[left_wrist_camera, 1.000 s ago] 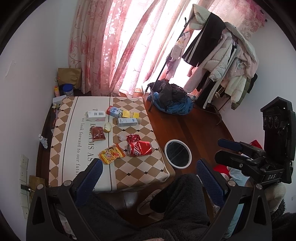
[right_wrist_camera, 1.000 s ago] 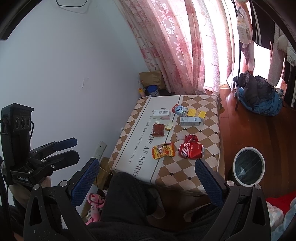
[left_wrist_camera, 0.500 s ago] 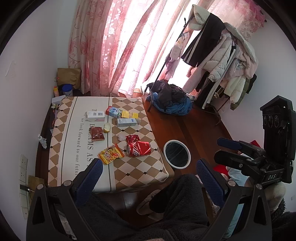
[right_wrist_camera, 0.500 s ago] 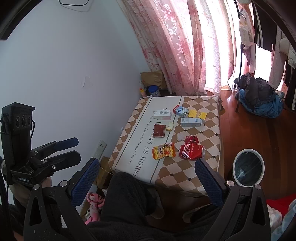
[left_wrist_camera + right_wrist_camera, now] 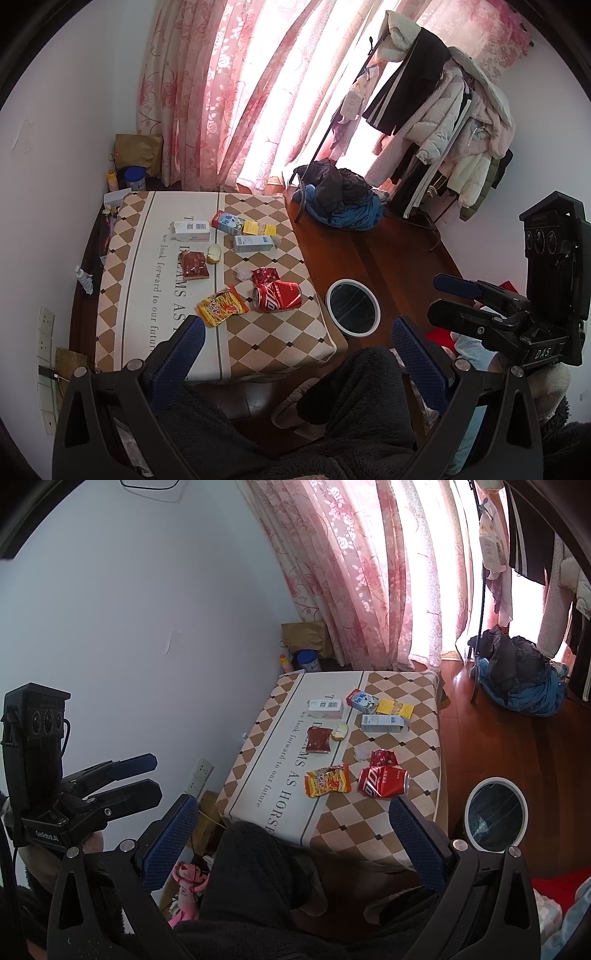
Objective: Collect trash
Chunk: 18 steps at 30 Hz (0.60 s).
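Both views sit slightly farther back from the table (image 5: 221,354) than before, the red can (image 5: 277,300) appearing higher in frame.

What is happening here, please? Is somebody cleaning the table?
A seated person holds a gripper in each hand above their lap; the left gripper and right gripper are both open and hold nothing. Trash lies untouched on the table: a red can on its side, a yellow snack wrapper, a dark red packet and several small cartons. A white-rimmed bin stands on the floor beside the table. Collecting has not visibly begun.
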{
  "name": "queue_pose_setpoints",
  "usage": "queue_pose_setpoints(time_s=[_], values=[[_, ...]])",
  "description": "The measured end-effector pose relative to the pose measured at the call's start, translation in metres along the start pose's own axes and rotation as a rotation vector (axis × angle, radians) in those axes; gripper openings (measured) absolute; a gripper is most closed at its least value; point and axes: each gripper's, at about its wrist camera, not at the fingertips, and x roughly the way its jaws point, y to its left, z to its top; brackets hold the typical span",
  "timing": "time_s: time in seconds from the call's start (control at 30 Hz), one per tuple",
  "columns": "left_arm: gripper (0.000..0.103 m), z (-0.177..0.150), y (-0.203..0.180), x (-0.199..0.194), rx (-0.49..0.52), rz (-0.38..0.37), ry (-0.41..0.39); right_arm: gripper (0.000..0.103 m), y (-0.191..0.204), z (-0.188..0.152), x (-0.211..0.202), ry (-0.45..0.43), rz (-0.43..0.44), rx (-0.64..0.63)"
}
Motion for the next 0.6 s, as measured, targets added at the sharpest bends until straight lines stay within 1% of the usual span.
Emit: queue_pose_setpoints(time_s=[0.6], values=[[0.103, 0.0006, 0.0000, -0.0018, 0.000, 0.000, -0.001, 0.103, 0.0020, -0.0049, 0.0003, -0.002, 0.005, -0.020]])
